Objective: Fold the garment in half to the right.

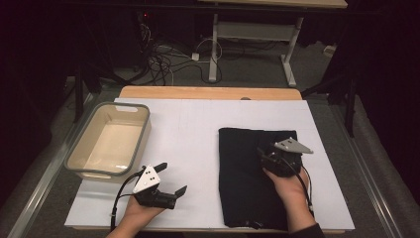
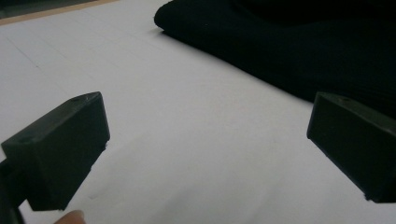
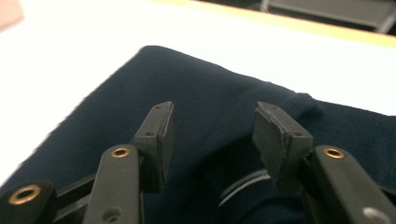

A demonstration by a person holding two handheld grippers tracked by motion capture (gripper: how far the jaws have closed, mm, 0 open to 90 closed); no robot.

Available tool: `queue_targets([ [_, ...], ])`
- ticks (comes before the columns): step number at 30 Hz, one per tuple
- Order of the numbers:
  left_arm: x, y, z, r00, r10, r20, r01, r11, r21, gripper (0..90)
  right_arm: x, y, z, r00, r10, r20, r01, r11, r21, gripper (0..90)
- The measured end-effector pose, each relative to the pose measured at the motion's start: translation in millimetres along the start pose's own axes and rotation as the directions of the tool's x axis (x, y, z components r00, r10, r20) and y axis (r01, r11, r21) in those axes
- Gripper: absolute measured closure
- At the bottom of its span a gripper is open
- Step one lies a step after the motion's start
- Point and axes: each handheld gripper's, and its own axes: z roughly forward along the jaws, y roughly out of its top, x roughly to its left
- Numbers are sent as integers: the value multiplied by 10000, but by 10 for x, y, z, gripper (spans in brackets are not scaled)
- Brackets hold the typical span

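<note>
Landmark: folded dark navy garment (image 1: 255, 173) lying flat on the white table sheet (image 1: 198, 129), toward the sheet's right half.

Nearest the person: left gripper (image 1: 171, 178) held in the left hand (image 1: 141, 210), just off the garment's near-left side, low over bare sheet. Jaws spread wide, nothing between them; the left gripper view confirms white sheet in the gap and the garment's (image 2: 289, 46) rounded folded edge beyond.

Next out: right gripper (image 1: 262, 153) in the right hand (image 1: 287, 186), directly over the garment's middle. Jaws parted, not yet pinching; in the right gripper view a raised fold with a pale striped band (image 3: 243, 184) sits between and below the pads (image 3: 268, 140).

Far left of the garment: beige rectangular plastic bin (image 1: 109, 139) with grey rim, empty.

Judgement: step in hand looks like seizing a fold of the garment. To do it well, lower the right jaws until both pads straddle the ridge, catch all layers, close firmly before lifting; the left can then take the near-left edge.
</note>
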Motion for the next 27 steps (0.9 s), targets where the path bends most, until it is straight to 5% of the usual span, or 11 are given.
queue_targets([
  [4, -4, 8, 14, 10000, 43, -21, -43, 9999, 150, 0, -201, 6, 185, 9961, 437, 761, -460, 9985, 289, 457],
  [9, -9, 9, 16, 9999, 98, -36, -97, 9998, 168, 0, -416, -17, 402, 9919, 1109, 626, -1151, 9911, 665, 494],
  [13, -8, 16, 29, 9999, 64, -80, -62, 9996, 270, 0, -463, -74, 578, 9901, 1355, 368, -1391, 9825, 1238, 639],
  [15, -13, 17, 31, 9999, 112, -119, -109, 9995, 282, 0, -476, -65, 593, 9918, 1201, 430, -1243, 9859, 1117, 802],
  [17, -14, 16, 29, 9999, 100, -136, -97, 9996, 268, 0, -514, -13, 578, 9947, 885, 524, -928, 9919, 864, 852],
  [24, -17, 15, 30, 9998, 81, -202, -76, 9996, 264, 0, -747, 235, 558, 9925, 387, 1158, -449, 9977, 517, 847],
  [27, -14, 13, 27, 9998, 78, -202, -73, 9997, 230, 0, -784, 241, 561, 9932, 326, 1116, -404, 9968, 684, 745],
])
